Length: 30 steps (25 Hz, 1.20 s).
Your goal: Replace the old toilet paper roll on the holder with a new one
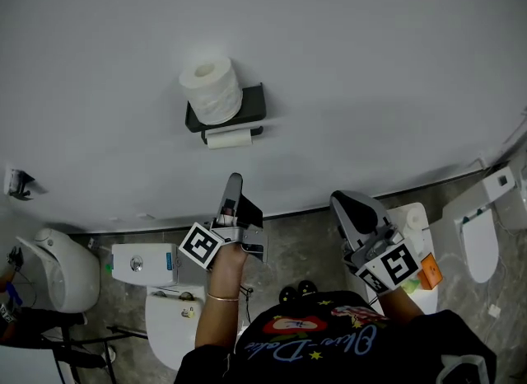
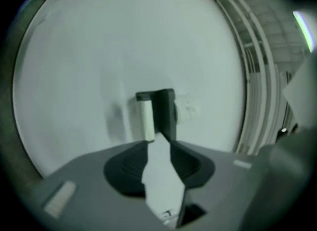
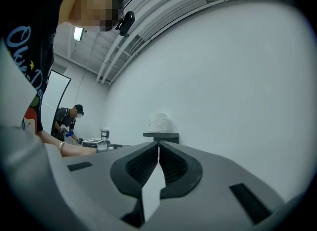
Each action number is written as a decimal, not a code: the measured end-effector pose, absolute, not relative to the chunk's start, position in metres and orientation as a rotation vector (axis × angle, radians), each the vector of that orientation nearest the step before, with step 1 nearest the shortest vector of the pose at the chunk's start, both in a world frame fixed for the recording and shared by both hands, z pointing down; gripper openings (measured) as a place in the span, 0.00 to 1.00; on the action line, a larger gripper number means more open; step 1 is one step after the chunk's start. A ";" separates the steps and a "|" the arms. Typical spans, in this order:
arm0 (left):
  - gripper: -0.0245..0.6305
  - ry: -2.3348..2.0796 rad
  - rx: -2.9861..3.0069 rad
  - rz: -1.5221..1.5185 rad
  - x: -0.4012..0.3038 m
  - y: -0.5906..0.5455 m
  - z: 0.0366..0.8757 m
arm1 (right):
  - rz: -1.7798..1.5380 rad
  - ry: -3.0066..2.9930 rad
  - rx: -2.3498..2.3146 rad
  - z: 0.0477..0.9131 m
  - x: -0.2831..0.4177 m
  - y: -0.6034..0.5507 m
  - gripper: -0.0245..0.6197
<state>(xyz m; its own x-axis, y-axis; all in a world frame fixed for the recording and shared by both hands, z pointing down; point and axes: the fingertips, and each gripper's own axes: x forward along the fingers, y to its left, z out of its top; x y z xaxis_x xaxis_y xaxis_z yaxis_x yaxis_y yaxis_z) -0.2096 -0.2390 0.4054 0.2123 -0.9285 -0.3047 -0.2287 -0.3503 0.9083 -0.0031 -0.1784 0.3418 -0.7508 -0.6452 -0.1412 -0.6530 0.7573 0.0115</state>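
A black wall holder (image 1: 247,109) has a shelf on top, where a full white roll (image 1: 212,88) stands. Under the shelf hangs a thin, nearly used-up roll (image 1: 228,138). My left gripper (image 1: 234,181) is held below the holder, short of the wall, and points at it. In the left gripper view the picture is turned on its side: the holder (image 2: 163,110) and thin roll (image 2: 145,120) show past the left gripper (image 2: 159,143), whose jaws stand apart and empty. My right gripper (image 1: 344,201) is off to the right, shut with nothing in it (image 3: 158,145). The full roll (image 3: 159,122) shows beyond it.
Along the floor below stand toilets: one at left (image 1: 62,267), one with a cistern (image 1: 144,263) under my left arm, others at right (image 1: 482,238). A small fitting (image 1: 16,183) sticks out of the wall at left. Another person (image 3: 67,118) works at the far end.
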 end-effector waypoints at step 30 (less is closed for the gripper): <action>0.28 -1.017 1.689 -1.312 -0.205 -0.348 0.404 | 0.216 2.727 -1.265 0.333 0.024 -0.211 0.06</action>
<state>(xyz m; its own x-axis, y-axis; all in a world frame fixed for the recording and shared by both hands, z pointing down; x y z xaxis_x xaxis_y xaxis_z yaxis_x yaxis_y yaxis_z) -0.2049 -0.3482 0.4040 0.1569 -0.9126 -0.3776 -0.1382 -0.3989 0.9065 0.0241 -0.2115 0.3325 -0.6410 -0.7473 -0.1754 -0.7656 0.6389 0.0755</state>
